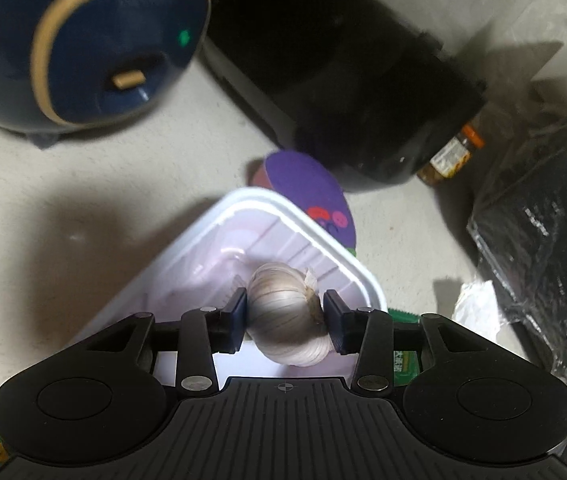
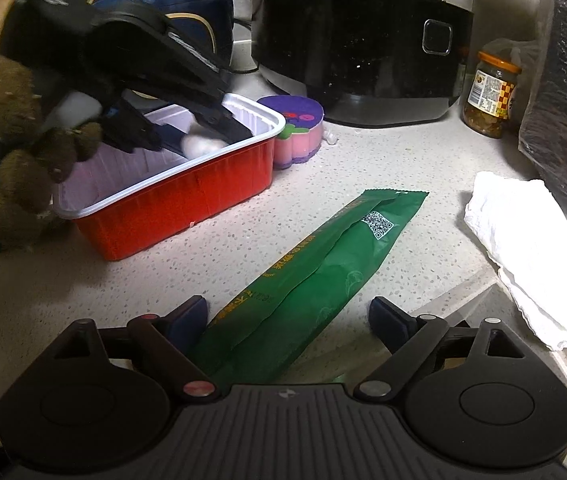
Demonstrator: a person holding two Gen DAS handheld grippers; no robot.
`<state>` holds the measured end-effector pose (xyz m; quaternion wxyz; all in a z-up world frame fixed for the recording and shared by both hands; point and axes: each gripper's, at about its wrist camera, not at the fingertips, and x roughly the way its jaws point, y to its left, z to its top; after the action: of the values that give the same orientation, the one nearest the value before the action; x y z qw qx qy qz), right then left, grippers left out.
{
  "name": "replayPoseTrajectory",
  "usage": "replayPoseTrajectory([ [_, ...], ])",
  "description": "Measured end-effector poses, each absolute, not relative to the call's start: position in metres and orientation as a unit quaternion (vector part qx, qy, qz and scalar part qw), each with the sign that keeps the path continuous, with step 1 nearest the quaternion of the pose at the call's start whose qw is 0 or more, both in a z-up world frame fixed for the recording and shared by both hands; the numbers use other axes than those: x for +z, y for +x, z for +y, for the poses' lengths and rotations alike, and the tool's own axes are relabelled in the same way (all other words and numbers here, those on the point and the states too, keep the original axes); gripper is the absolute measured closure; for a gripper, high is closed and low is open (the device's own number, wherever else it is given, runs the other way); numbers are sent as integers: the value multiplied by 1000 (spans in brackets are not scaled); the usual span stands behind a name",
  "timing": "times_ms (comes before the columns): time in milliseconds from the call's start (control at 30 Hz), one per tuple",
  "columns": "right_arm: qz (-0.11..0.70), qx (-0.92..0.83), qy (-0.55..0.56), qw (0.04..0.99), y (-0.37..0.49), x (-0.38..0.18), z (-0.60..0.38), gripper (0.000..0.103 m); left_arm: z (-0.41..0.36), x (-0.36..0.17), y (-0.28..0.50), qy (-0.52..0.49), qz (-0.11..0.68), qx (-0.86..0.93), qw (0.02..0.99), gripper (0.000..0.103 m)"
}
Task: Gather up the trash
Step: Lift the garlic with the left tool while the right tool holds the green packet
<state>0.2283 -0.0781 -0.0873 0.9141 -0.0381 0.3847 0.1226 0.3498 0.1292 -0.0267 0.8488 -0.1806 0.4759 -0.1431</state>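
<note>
My left tool (image 1: 285, 322) hangs over the open white-lined tray (image 1: 187, 276), pointing steeply down into it. A garlic bulb (image 1: 287, 312) sits between its two blue pads (image 1: 239, 320). The left pad seems to touch the bulb's skin, while a sliver of gap shows at the right pad, so I read the tool as released, with the bulb loose between the pads rather than clamped. From the right wrist view, the same tray (image 2: 211, 192) shows red outer walls and a white rim, and the bulb (image 2: 203, 144) lies inside it near the far corner, under the left tool (image 2: 187, 128). I cannot tell from either view whether the bulb rests on the tray floor.

My right tool (image 2: 289, 316) is spread wide and grips nothing. A long green wrapper (image 2: 323, 264) lies flat on the speckled bench (image 2: 163, 276), running diagonally, with its near end reaching between the right tool's pads without either pad pressing on it. To its right lies a crumpled white plastic bag (image 2: 523, 240), just beside a dark foil-wrapped package (image 2: 563, 120).

Behind the tray stands a purple-and-pink sponge (image 2: 295, 136), touching the tray's far corner. Farther back are a black rice cooker (image 2: 363, 60), a dark blue appliance with a gold ring (image 1: 83, 48), and a glass jar with an orange lid (image 2: 491, 92).
</note>
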Motion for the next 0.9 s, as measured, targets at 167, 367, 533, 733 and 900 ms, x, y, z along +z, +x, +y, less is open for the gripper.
replayPoseTrajectory([
  [167,386,120,-37,914,229,-87,-77,12,137,5,332,-177,432,-144,873,58],
  [367,387,117,-34,914,231,-88,-76,9,129,37,294,-149,397,-184,887,58],
  [533,391,119,-31,912,232,-89,-75,6,120,35,260,-125,405,-209,882,58],
  [733,401,122,-16,908,238,-89,-76,0,133,20,238,-120,424,-176,880,58],
  [900,412,118,-36,903,242,-90,-70,0,153,8,231,-153,433,-154,875,58],
])
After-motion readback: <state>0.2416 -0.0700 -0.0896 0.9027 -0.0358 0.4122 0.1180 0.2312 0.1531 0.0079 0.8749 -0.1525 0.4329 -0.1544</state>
